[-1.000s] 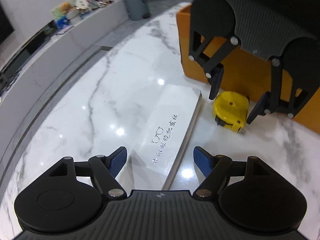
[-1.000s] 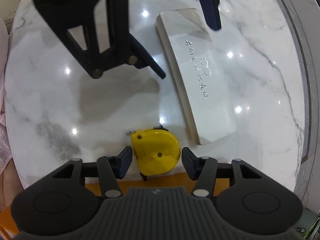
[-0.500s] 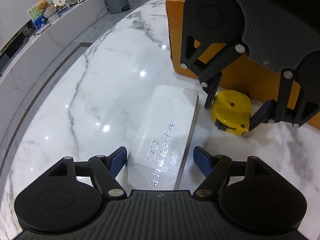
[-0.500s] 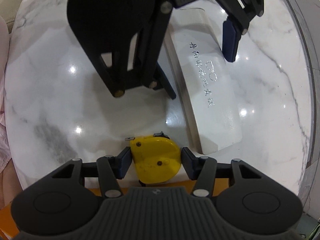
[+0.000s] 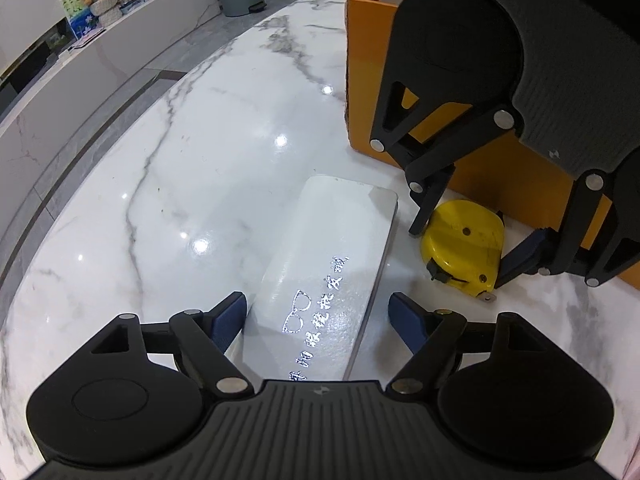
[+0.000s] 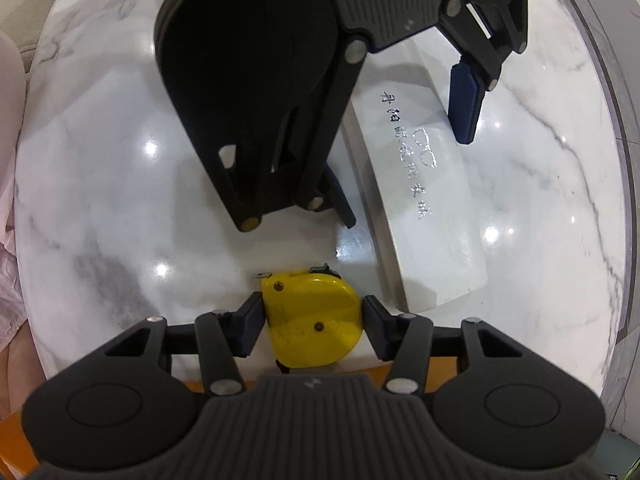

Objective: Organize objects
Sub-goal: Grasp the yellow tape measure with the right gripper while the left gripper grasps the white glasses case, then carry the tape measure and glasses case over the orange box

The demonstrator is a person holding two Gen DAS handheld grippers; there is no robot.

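Yellow tape measure (image 6: 314,318) pinched between the right gripper (image 6: 313,322) fingers.
Left gripper (image 5: 318,320) spread wide, straddling white glasses case (image 5: 328,276); orange box (image 5: 472,128) just behind.

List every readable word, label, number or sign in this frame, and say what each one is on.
White glasses case: a silver eyeglasses emblem and one line of silver Chinese characters on the lid; too glary and distorted to transcribe.
Yellow tape measure: no legible marking.
Orange box: no print visible.
Display items on the far counter: printed cards, too small to read.
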